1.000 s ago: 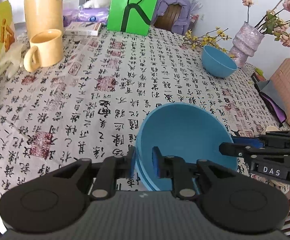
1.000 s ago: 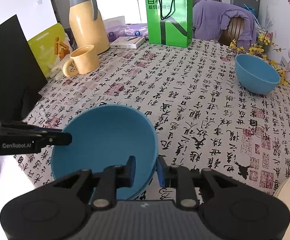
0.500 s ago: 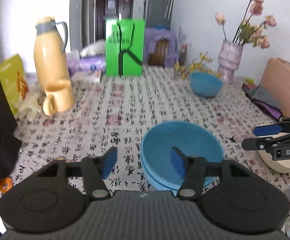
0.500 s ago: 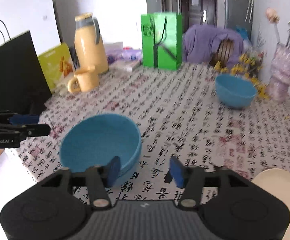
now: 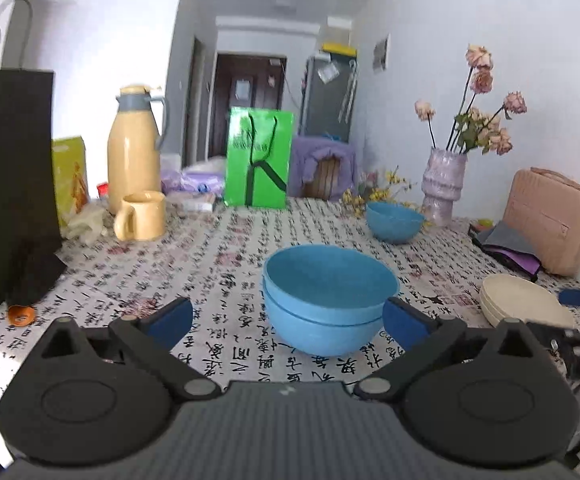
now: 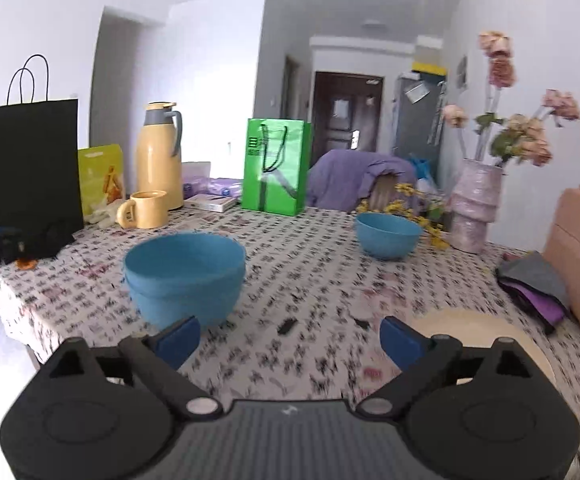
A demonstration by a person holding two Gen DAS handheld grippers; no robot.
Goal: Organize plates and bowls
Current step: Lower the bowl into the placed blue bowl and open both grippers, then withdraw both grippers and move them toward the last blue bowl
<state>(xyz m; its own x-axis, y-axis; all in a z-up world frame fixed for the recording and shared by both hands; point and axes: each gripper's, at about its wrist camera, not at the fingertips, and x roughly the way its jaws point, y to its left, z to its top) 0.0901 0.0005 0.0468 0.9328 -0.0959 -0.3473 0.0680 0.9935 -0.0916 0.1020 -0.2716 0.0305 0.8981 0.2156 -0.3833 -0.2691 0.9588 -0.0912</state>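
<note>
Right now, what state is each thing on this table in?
Left hand-held gripper: jaws just opened wide, nothing between them.
Right hand-held gripper: the same.
Two nested blue plastic bowls: stacked, upright, released.
Lone blue bowl: upright, apart from the stack.
Cream round plates: stacked flat.
Yellow mug: upright.

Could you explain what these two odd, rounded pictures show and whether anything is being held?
A person holds a two-finger tool in each hand, each carrying a wide-angle camera looking along its fingers. One picture comes from the left gripper, the other from the right gripper. Both have just been opening and now stand open, with nothing between the pads. On the patterned tablecloth sit two stacked blue bowls, a single blue bowl, a stack of cream plates, a mug and a flask.
</note>
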